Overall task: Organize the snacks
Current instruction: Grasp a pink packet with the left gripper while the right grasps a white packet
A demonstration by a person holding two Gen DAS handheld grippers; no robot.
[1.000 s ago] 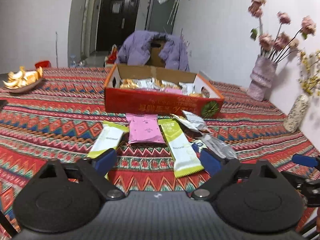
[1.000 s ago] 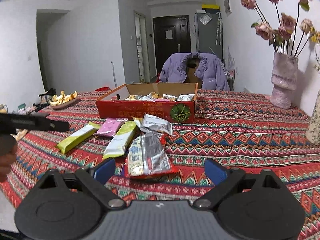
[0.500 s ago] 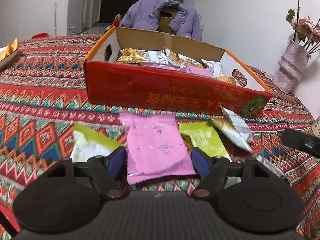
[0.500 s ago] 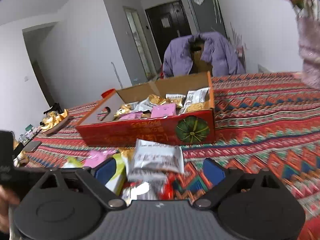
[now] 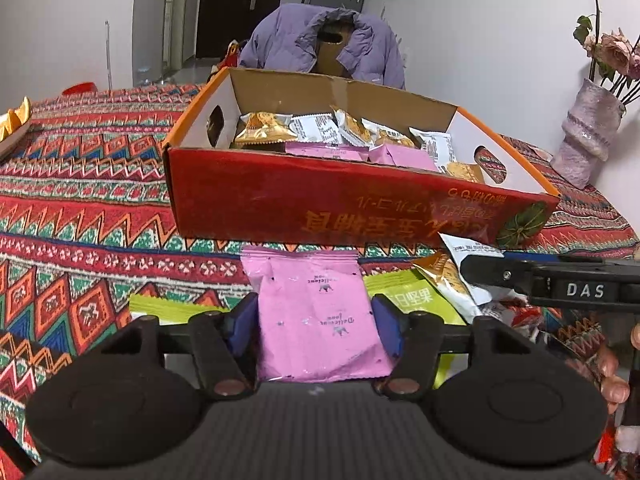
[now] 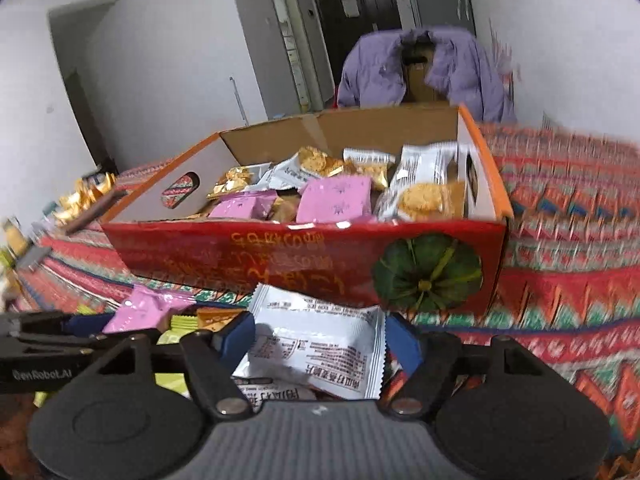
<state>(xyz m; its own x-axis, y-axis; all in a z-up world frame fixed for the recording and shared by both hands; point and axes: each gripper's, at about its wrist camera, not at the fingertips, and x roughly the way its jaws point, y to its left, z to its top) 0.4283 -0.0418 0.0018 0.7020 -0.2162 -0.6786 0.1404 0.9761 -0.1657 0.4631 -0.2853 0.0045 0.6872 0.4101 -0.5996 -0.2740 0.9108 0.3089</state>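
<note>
Before a red cardboard box (image 5: 340, 204) already half filled with snacks, the left tongs (image 5: 312, 320) have just been closing around a pink packet (image 5: 316, 312) lying flat on the patterned surface (image 5: 80, 200), pads at its edges. Alongside, the right tongs (image 6: 318, 344) have likewise been narrowing on a white packet (image 6: 316, 344), their grip not yet clearly firm; both picks look bound for the box.

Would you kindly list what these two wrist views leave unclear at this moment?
- Left wrist view: the near end of the pink packet is hidden behind the left gripper.
- Right wrist view: the tablecloth is motion-blurred.
- Right wrist view: the white packet lies on other packets, hiding them; the right gripper covers its near end.
</note>
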